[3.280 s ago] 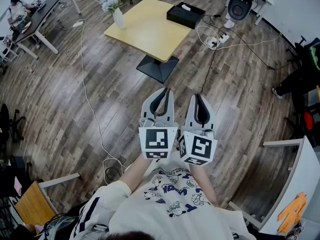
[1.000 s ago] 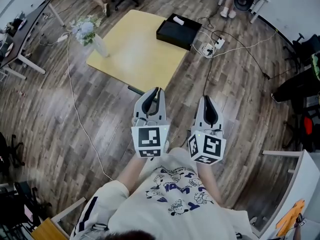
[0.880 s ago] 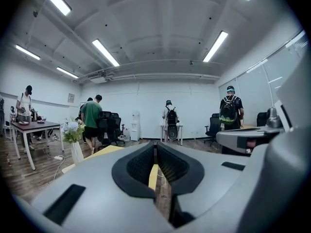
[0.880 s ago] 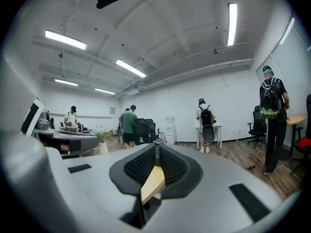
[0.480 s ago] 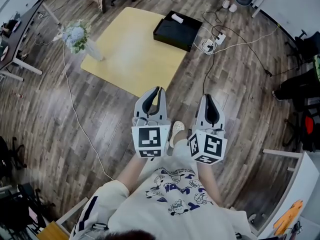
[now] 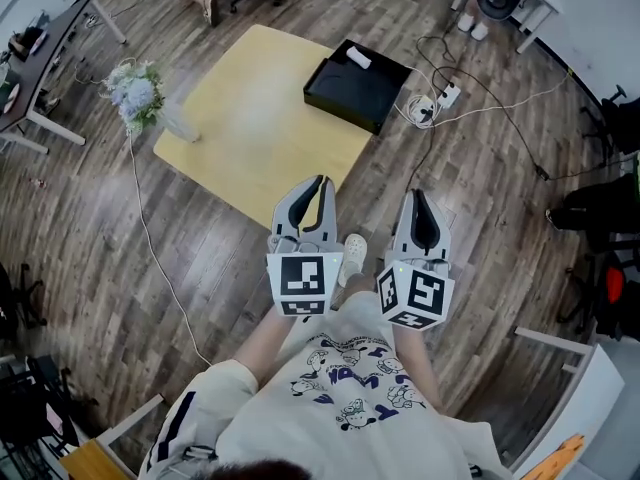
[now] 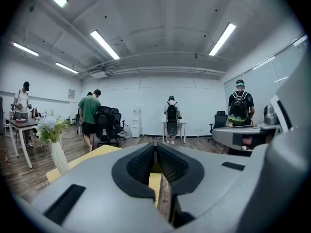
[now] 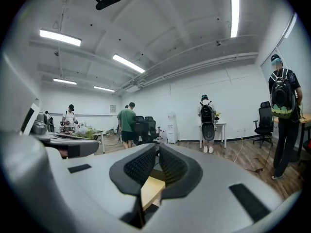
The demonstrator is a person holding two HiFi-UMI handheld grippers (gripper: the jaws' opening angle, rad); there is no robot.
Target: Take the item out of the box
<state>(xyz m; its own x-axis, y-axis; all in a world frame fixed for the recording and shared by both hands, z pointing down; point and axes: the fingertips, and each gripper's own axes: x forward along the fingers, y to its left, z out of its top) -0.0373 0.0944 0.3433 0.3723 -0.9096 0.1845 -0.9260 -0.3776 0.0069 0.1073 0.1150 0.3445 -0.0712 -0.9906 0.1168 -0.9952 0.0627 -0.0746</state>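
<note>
An open black box (image 6: 358, 86) sits on the far right corner of the yellow table (image 6: 260, 128), with a white item (image 6: 358, 58) at its far end. Both grippers hover over the wood floor, short of the table's near edge and apart from the box. My left gripper (image 6: 319, 182) is shut and empty, and its own view shows the pads meeting (image 7: 156, 148) with the table edge (image 7: 92, 153) beyond. My right gripper (image 6: 415, 196) is shut and empty too, and between its jaws (image 8: 158, 149) a table corner (image 8: 151, 187) shows.
A vase of flowers (image 6: 140, 96) stands on the table's left corner. A power strip with cables (image 6: 440, 98) lies on the floor right of the box. A thin cable (image 6: 150, 258) runs along the floor at left. Several people (image 7: 90, 115) and office chairs (image 7: 109, 125) stand beyond the table.
The table and box have drawn nearer and lower in the head view as I walk toward them. Both grippers stay shut and have spread a little apart since the earliest frame.
</note>
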